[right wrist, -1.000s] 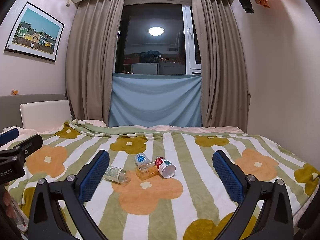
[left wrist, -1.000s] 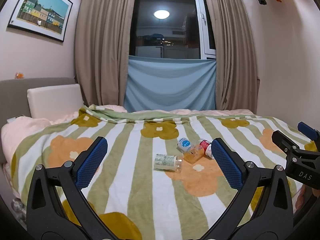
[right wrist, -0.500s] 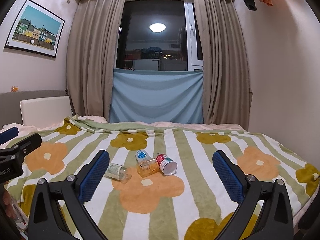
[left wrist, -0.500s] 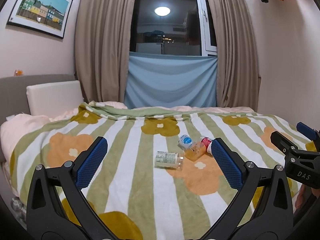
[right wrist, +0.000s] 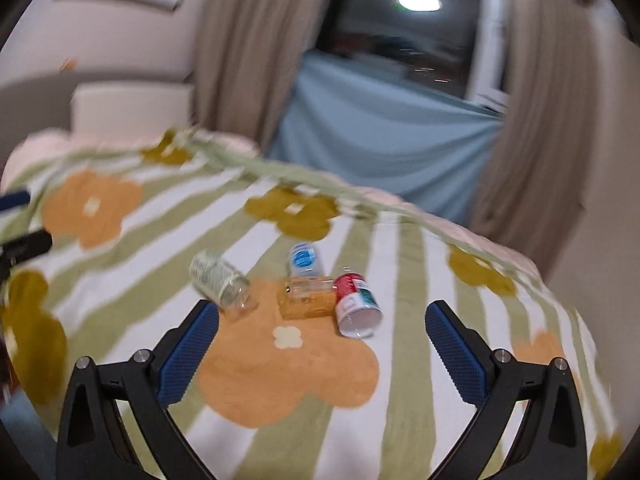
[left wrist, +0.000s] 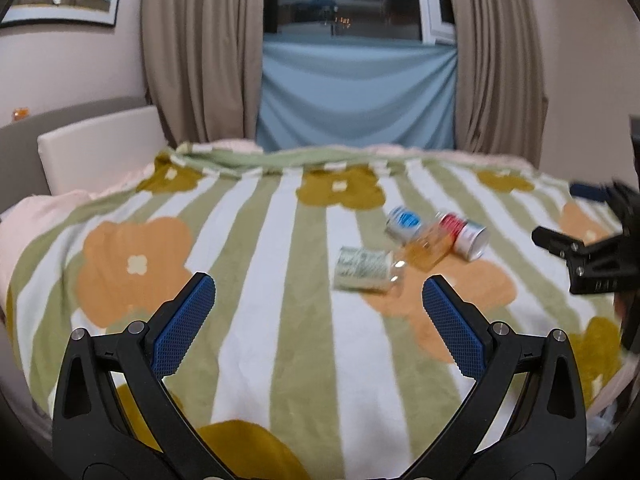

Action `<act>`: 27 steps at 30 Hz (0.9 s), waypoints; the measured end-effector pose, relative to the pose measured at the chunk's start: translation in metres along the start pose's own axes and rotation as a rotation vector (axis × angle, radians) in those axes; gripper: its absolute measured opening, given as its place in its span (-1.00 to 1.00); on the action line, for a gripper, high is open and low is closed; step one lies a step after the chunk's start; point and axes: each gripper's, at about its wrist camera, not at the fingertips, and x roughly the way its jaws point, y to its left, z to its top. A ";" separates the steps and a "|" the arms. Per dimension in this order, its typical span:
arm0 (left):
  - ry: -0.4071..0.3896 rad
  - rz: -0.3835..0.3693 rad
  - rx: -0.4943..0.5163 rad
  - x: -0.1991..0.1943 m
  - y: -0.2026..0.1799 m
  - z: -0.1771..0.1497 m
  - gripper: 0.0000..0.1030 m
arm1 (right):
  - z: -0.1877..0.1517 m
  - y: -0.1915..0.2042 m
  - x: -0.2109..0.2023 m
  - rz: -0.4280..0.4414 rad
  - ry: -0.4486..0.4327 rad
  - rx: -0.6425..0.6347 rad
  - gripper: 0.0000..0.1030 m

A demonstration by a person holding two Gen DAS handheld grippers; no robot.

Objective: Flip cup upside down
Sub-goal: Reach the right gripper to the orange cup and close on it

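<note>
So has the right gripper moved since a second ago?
Yes. The right gripper has advanced toward the cups and tilted: the orange cup sits larger between its open fingers, and the window now slants.

No lettering is legible; the labels on the cups are blurred.

cups: 4 | hand-held grippers: 2 | blanket: 1 | curtains: 2
</note>
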 end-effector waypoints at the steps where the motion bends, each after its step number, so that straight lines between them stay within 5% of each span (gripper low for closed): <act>1: 0.019 0.005 0.001 0.009 0.002 -0.001 1.00 | 0.001 0.000 0.015 0.029 0.017 -0.061 0.99; 12: 0.160 0.022 -0.008 0.081 0.013 -0.018 1.00 | -0.015 0.010 0.182 0.261 0.234 -0.760 0.99; 27: 0.227 -0.029 -0.017 0.114 0.006 -0.031 1.00 | -0.022 0.034 0.268 0.342 0.372 -1.066 0.56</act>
